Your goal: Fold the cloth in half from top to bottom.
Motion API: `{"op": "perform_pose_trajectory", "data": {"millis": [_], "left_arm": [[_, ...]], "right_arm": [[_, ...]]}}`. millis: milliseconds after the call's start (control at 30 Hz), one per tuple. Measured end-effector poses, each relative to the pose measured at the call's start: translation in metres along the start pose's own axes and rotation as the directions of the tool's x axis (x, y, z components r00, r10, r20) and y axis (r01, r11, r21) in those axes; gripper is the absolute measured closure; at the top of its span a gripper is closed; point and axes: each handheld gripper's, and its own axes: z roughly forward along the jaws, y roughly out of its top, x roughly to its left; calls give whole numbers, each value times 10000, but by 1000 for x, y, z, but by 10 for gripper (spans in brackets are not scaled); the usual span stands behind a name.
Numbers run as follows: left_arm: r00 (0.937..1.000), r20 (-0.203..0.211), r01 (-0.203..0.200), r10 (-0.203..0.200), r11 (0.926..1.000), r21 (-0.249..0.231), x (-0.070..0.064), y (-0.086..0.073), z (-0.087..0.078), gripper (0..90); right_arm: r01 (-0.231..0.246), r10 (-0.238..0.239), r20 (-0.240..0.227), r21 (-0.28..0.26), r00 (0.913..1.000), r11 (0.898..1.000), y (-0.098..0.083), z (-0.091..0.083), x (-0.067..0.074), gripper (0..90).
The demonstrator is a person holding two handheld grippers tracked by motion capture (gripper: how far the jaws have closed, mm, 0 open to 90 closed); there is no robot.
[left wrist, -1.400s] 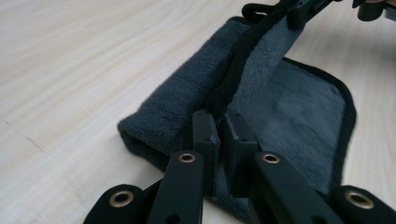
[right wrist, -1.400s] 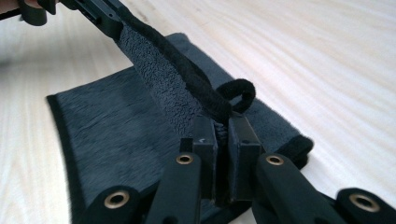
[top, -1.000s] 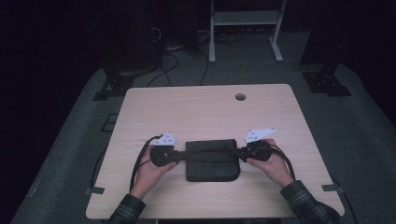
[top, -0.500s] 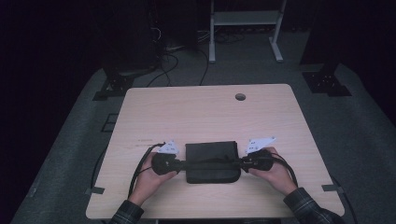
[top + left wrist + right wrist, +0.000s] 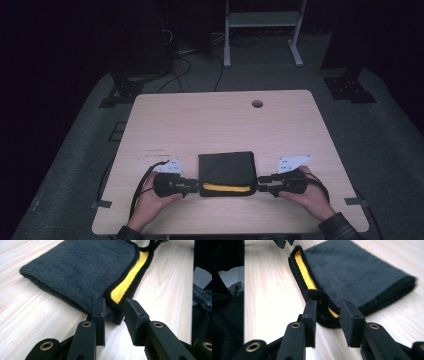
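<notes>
A: High view first. What has changed since a second ago?

B: The folded dark towel (image 5: 226, 172) lies nearer the table's six o'clock edge than before, and both hands have drawn back toward the person with it. A yellow strip (image 5: 226, 188) now shows along the towel's near edge; earlier the top looked all dark. The left gripper (image 5: 194, 187) sits at the towel's nine o'clock corner, the right gripper (image 5: 262, 188) at its three o'clock corner.

A: And the jaws?

B: Both pairs have just been opening. From above I cannot tell whether they touch the cloth.

A: Left gripper view?

B: The left gripper (image 5: 114, 315) has its jaws parted, and the towel's (image 5: 82, 275) black-bound corner lies between the tips. There is a gap on the right-hand pad's side, so it is loose rather than pinched. The yellow band (image 5: 130, 277) runs off toward one o'clock.

A: Right gripper view?

B: Much the same: the right gripper (image 5: 328, 315) is spread, with the towel's (image 5: 359, 272) rolled corner lying between the pads, not squeezed. The yellow band (image 5: 304, 270) heads to eleven o'clock, where the other gripper's tips (image 5: 283, 243) show.

A: Any writing?

B: Faint small marks on the wooden table (image 5: 220, 120) at about ten o'clock from the towel, too small to read. No label on the cloth.
</notes>
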Motion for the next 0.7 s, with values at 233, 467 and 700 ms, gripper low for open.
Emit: {"op": "perform_pose_trajectory", "data": {"millis": [233, 467, 700], "left_arm": [[9996, -267, 1, -10, 9994, -350, 4, 10, 2, 811], [9994, -9, -344, 344, 9994, 82, -1, 16, 24, 709], [9977, 161, -673, 663, 9952, 716, -3, 9, 30, 825]], "right_arm": [[-282, 301, 367, -497, 9989, 9984, 4, -13, -10, 728], [151, -151, -19, 44, 9999, 9999, 14, 20, -10, 689], [887, -879, -114, 1196, 9961, 9889, 10, 51, -6, 658]]}}
